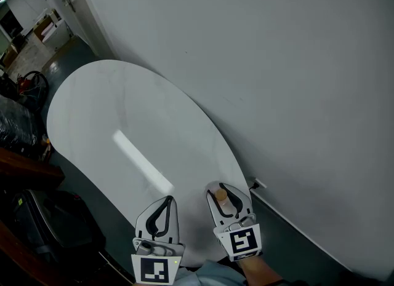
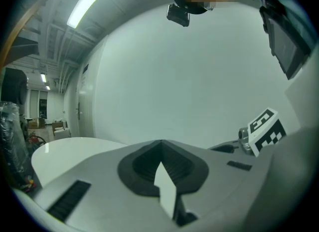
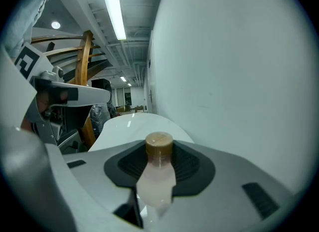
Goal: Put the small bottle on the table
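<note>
Right gripper view: your right tool [image 3: 159, 148] pinches the bottle [image 3: 155, 181], cap forward, over the near end of the bench [image 3: 134, 123]; left tool [image 2: 160, 146] looks pressed together, empty. Move further in, stand it upright, lower gently, then release.

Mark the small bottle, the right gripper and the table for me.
small bottle [image 3: 157, 178], right gripper view, its pale body.
right gripper [image 1: 226, 196], head view, between its fingertips.
table [image 1: 123, 112], head view, bare top.
</note>
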A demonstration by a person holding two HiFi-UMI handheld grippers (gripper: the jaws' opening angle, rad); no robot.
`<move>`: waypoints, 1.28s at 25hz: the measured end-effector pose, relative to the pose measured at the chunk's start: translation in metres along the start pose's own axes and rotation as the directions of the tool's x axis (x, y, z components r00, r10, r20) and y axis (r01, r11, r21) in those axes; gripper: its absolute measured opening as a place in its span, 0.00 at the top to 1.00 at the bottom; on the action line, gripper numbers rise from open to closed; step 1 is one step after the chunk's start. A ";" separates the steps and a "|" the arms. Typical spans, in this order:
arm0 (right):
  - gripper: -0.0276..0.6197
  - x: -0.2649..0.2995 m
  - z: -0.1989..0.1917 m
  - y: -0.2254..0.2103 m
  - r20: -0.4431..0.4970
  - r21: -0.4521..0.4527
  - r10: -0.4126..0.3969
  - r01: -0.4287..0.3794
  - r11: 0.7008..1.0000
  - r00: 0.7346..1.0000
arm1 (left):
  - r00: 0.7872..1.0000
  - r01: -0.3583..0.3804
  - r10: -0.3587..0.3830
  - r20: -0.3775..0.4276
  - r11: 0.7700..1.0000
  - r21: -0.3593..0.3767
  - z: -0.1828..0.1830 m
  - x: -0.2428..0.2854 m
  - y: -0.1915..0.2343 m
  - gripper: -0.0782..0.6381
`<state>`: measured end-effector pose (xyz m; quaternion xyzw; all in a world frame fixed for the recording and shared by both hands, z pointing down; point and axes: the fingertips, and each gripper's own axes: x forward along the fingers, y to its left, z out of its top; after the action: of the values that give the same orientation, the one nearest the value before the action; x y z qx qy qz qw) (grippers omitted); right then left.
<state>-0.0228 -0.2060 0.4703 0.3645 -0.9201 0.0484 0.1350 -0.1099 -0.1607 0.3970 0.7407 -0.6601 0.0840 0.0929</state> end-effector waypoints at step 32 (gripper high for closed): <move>0.76 0.015 -0.062 0.002 -0.097 0.039 0.023 -0.020 0.999 0.995 | 0.993 -0.058 0.060 -0.102 0.998 0.022 -0.019 0.000 0.002 0.89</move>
<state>-0.0215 -0.2033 0.5344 0.3542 -0.9152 0.0849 0.1724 -0.1120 -0.1568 0.4152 0.7165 -0.6752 0.1307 0.1172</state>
